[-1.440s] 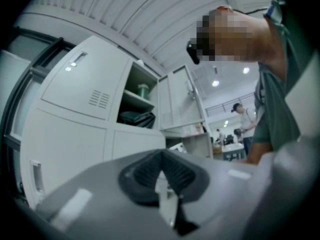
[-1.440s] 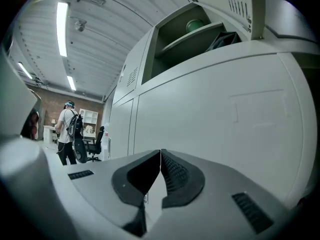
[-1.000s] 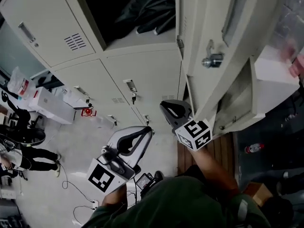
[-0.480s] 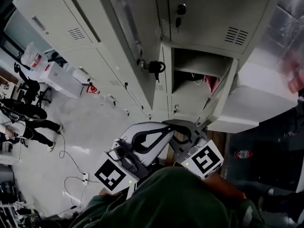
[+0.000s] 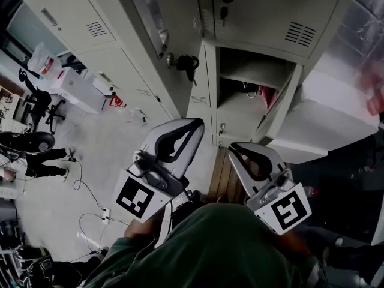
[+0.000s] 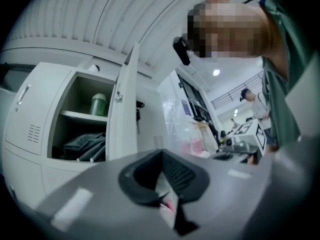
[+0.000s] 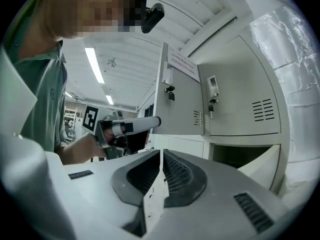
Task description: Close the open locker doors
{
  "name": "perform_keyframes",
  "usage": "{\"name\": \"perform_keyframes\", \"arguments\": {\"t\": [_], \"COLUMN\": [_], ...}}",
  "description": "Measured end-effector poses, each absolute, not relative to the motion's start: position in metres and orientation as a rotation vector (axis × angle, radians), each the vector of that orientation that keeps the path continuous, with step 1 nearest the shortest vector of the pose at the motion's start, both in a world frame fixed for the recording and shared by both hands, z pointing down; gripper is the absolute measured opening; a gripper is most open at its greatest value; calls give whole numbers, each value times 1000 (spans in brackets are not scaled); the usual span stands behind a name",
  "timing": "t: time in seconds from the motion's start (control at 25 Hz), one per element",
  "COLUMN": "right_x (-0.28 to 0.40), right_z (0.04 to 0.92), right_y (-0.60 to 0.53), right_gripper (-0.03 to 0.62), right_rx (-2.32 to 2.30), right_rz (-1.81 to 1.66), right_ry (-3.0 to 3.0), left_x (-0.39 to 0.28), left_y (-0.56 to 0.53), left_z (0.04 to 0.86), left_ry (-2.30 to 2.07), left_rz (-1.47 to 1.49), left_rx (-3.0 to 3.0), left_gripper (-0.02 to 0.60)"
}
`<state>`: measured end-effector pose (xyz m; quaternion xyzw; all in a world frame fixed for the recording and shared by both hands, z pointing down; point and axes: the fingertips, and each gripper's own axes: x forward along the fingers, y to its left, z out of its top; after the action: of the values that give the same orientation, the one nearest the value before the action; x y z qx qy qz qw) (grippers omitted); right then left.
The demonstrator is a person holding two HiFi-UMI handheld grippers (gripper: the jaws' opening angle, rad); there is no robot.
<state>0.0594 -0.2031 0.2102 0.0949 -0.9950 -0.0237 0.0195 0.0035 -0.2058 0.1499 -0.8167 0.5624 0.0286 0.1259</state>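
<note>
Change: both claws have drawn apart since half a second ago, when they sat almost crossed just below the open lower locker (image 5: 252, 75). The left claw (image 5: 195, 125) now sits below and left of that locker. The right claw (image 5: 237, 149) has dropped back directly below it.
Meaning for the task: neither claw touches a door, so this looks like a pause between pushes, with at least two doors left to close.
Lower door (image 5: 281, 110): swung out at the right side of the open lower locker, clear of both claws.
Inside the open lower locker: a shelf and something red (image 5: 268, 101), too dim to name.
Upper door (image 5: 150, 23): stands open up and left of the open lower locker, with a key (image 5: 187, 62) hanging near its edge.
Left claw state: jaws pressed together with nothing between them. Its own view shows an open compartment holding a green container (image 6: 100, 104) and dark clothing (image 6: 82, 146).
Right claw state: jaws together and empty, pointing towards the open lower locker.
Likely next: a closed claw could push the lower door inward.
Floor (image 5: 114, 155): pale, left of the open lower locker, with cables (image 5: 90, 215) trailing across it.
</note>
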Motion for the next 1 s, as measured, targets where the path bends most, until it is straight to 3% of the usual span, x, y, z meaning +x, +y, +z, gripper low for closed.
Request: {"name": "perform_keyframes", "arguments": {"t": [0.52, 1.0], "right_x": [34, -50], "right_z": [207, 232], "right_y": [-200, -222], "right_gripper": [-6, -6], "right_rx": [285, 509], "right_rz": [-119, -136], "right_ry": [-3130, -3122], "left_x": [-93, -171], "left_y": [-218, -268], "left_z": [162, 173], "left_ry": [1855, 1648], "left_rz": [-62, 39], "left_rx": [-2184, -2299], "left_gripper": [0, 0]}}
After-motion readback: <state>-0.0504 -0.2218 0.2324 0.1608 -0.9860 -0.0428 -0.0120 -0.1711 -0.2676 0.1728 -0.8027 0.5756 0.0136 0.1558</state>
